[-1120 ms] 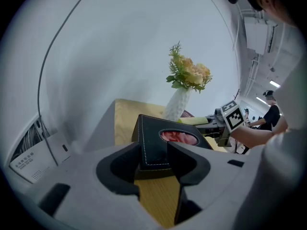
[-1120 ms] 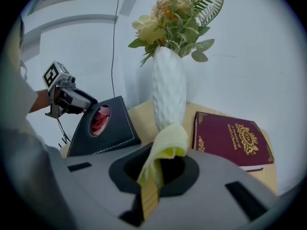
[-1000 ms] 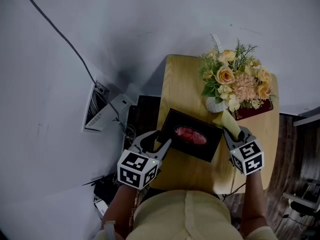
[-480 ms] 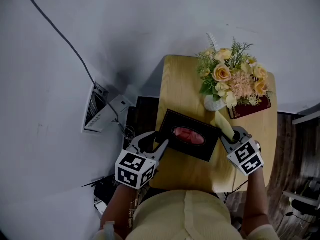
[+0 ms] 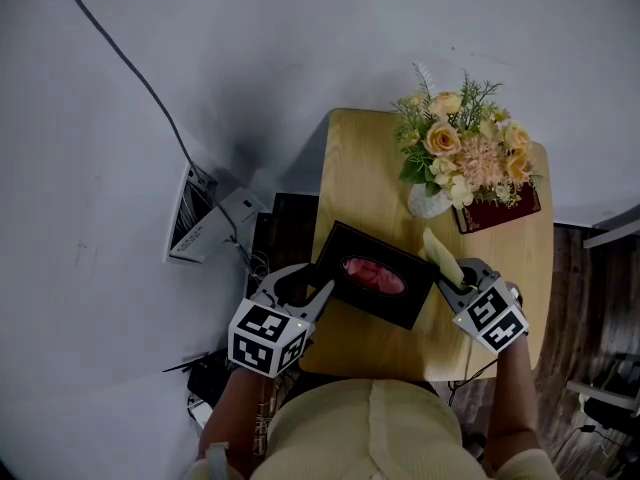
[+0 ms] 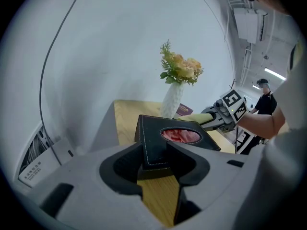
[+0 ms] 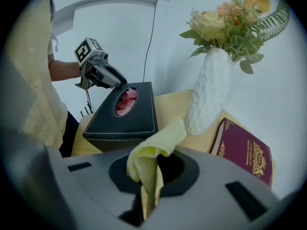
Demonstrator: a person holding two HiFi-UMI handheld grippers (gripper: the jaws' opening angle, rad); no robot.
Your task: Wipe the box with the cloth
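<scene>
I count one black box, one yellow cloth, one white vase, one bunch of flowers and one maroon book on one wooden surface, plus two grippers: my left gripper and right gripper.

Bare desk is found open beyond the box. The far right corner is blocked by a vase of flowers and a red book, standing just beyond the right hand-held gripper.
</scene>
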